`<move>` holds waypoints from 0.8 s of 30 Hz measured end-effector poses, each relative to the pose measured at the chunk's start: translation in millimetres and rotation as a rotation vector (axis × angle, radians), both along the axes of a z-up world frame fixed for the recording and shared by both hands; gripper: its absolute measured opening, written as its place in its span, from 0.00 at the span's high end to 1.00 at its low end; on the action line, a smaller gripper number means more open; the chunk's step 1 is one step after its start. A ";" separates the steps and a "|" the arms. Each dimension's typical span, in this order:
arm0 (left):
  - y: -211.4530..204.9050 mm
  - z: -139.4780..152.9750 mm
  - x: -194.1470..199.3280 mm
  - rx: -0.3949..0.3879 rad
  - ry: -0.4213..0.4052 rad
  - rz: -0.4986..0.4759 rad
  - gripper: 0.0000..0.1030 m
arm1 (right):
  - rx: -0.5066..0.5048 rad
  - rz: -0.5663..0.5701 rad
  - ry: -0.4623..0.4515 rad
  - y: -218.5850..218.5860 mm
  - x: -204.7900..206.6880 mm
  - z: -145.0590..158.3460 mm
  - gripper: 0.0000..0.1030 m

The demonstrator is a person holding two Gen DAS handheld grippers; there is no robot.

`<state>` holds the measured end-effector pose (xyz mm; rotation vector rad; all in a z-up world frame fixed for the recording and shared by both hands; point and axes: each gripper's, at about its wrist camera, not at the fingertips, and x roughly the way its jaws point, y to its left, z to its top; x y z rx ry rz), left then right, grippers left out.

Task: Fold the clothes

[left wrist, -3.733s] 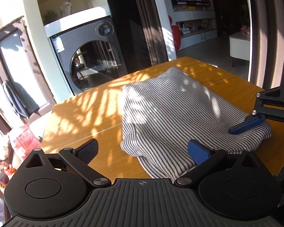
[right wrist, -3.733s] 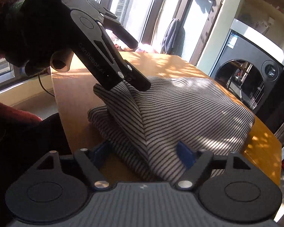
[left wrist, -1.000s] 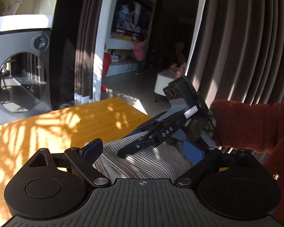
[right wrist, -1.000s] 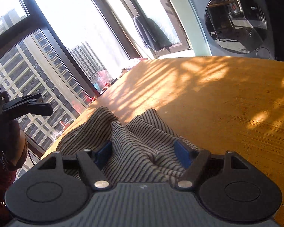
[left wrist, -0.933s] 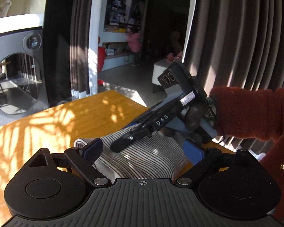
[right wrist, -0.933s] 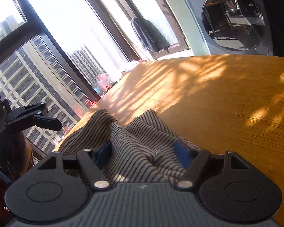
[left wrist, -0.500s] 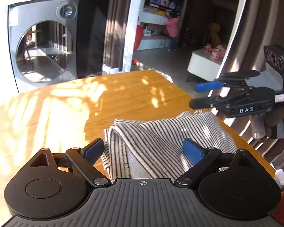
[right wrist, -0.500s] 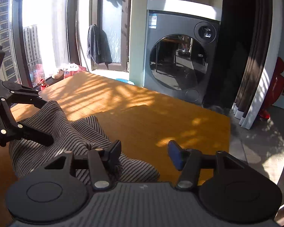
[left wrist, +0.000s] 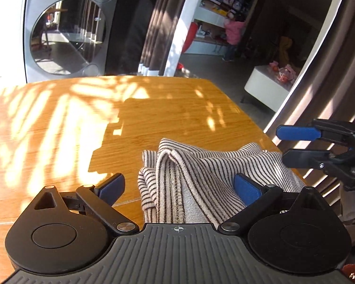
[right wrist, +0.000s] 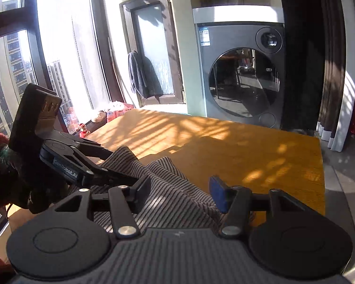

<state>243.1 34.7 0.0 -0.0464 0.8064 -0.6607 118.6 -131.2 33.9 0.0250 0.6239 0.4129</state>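
Fold laid: the left gripper (left wrist: 178,185) opens wide over the striped knit garment (left wrist: 201,165) on the wooden table (left wrist: 153,108); the right gripper (right wrist: 179,189), fingers apart, holds nothing. Next, regrip an edge.

We read one clear marking: "GenRobot.AI" in white on the side of the left gripper (right wrist: 120,165), seen at the left of the right wrist view. The far washing machine (right wrist: 241,75) carries a label near its top left corner, too small to read.
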 end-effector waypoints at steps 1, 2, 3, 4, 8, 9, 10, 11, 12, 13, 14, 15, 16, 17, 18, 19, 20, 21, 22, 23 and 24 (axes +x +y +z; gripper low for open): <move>-1.8 2.1 -2.7 0.019 -0.011 0.007 0.02 | 0.033 -0.014 0.023 -3.8 5.2 -12.4 0.39; -2.1 6.5 -7.5 0.051 -0.040 0.012 0.02 | 0.068 -0.027 0.046 -7.9 10.3 -24.6 0.33; -2.4 11.0 -12.2 0.083 -0.069 0.018 0.03 | 0.103 -0.041 0.068 -12.0 15.3 -36.8 0.28; -1.1 17.4 -19.6 0.099 -0.104 0.005 0.03 | 0.142 -0.044 0.081 -18.0 17.2 -38.0 0.28; -1.3 43.0 -42.8 0.116 -0.202 -0.121 0.03 | 0.075 -0.025 0.051 -14.0 11.8 -32.2 0.28; -6.2 42.7 -42.7 0.133 -0.209 -0.139 0.03 | 0.048 -0.025 0.040 -11.3 8.9 -27.0 0.28; -11.1 42.4 -42.6 0.150 -0.215 -0.157 0.03 | 0.022 -0.025 0.028 -8.6 5.9 -21.7 0.28; -16.5 38.0 -38.5 0.169 -0.207 -0.163 0.03 | -0.003 -0.027 0.011 -6.4 0.3 -14.2 0.28; -20.9 32.0 -32.6 0.186 -0.193 -0.162 0.03 | -0.028 -0.022 -0.010 -3.4 -6.2 -5.9 0.28; -25.3 25.9 -26.7 0.203 -0.179 -0.161 0.02 | -0.038 -0.011 -0.028 -1.9 -15.7 2.1 0.28; -26.6 20.9 -19.7 0.194 -0.158 -0.154 0.02 | -0.048 0.001 -0.047 -0.5 -25.4 10.2 0.28; -25.3 17.5 -12.1 0.168 -0.132 -0.136 0.02 | -0.028 0.034 -0.054 -2.4 -39.5 18.7 0.28; -24.0 14.0 -4.5 0.142 -0.106 -0.117 0.02 | 0.001 0.070 -0.051 -4.0 -50.4 23.1 0.28; -21.0 11.4 1.1 0.116 -0.082 -0.097 0.02 | 0.031 0.107 -0.046 -5.5 -61.3 27.4 0.28; -18.8 9.6 4.5 0.099 -0.065 -0.084 0.02 | 0.081 0.159 -0.014 -7.0 -70.5 27.9 0.28; -16.6 7.6 6.8 0.085 -0.053 -0.076 0.02 | 0.131 0.212 0.019 -8.4 -79.7 28.2 0.28; -15.7 7.2 7.0 0.080 -0.049 -0.072 0.02 | 0.197 0.277 0.088 -6.5 -86.1 22.6 0.28; -14.8 6.7 7.1 0.074 -0.044 -0.067 0.02 | 0.229 0.306 0.138 -2.0 -90.5 13.7 0.28; -13.9 6.2 7.3 0.069 -0.039 -0.063 0.02 | 0.260 0.335 0.188 2.6 -94.7 4.7 0.28; -13.2 6.3 6.9 0.068 -0.037 -0.061 0.02 | 0.249 0.324 0.227 9.3 -93.5 -6.3 0.28; -11.6 6.6 6.3 0.065 -0.030 -0.057 0.02 | 0.230 0.294 0.257 15.4 -90.5 -16.8 0.28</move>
